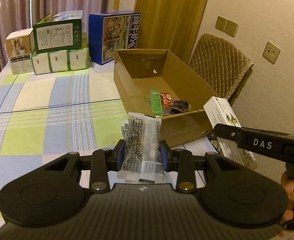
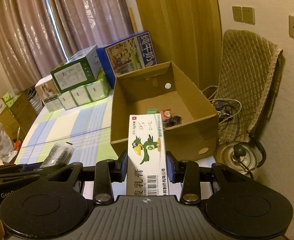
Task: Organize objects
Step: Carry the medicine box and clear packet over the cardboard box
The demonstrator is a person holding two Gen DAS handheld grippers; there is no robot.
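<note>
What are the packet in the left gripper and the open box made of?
Packet: thin clear plastic film, glossy, by its see-through body, crinkles and serrated sealed ends; the dark contents are unclear. Open box: brown corrugated cardboard, matte, by its folded flaps and raw cut edges. Left gripper is shut on the packet.

left gripper [image 1: 142, 154]: black body, ribbed grey centre plate with crosshair mark, round side discs, brass-coloured pivot screws, blue finger pads [image 1: 120, 155]. right gripper [image 2: 147, 167]: identical build; white "das" lettering on its side.
</note>
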